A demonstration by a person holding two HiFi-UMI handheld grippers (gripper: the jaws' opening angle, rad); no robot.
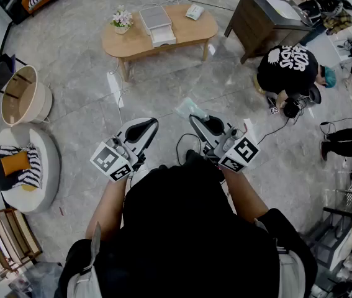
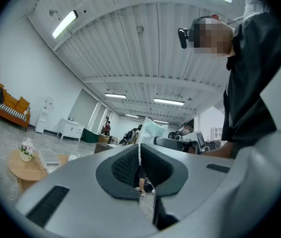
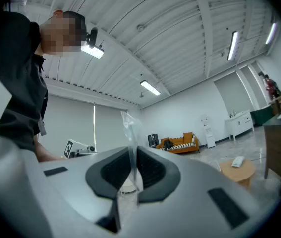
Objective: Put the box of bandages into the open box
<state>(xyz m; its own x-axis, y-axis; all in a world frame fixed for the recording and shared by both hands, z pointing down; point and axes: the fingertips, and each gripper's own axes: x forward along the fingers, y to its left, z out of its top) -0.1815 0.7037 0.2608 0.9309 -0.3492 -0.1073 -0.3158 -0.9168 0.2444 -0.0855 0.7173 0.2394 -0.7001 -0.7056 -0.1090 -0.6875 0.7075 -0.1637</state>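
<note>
Clear, crinkled packet (image 3: 129, 128) clamped in the right gripper (image 3: 133, 168)
Left gripper (image 2: 140, 171) jaws together; open white box (image 1: 157, 25) on the surface (image 1: 126, 43), upper middle

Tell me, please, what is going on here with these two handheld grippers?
A person stands holding a gripper in each hand. The right gripper is shut on a clear plastic packet, which sticks out in front of its jaws. The left gripper is shut with nothing in it. The open white box sits on the oval wooden table across the floor ahead, so the packet is not in it yet.
</note>
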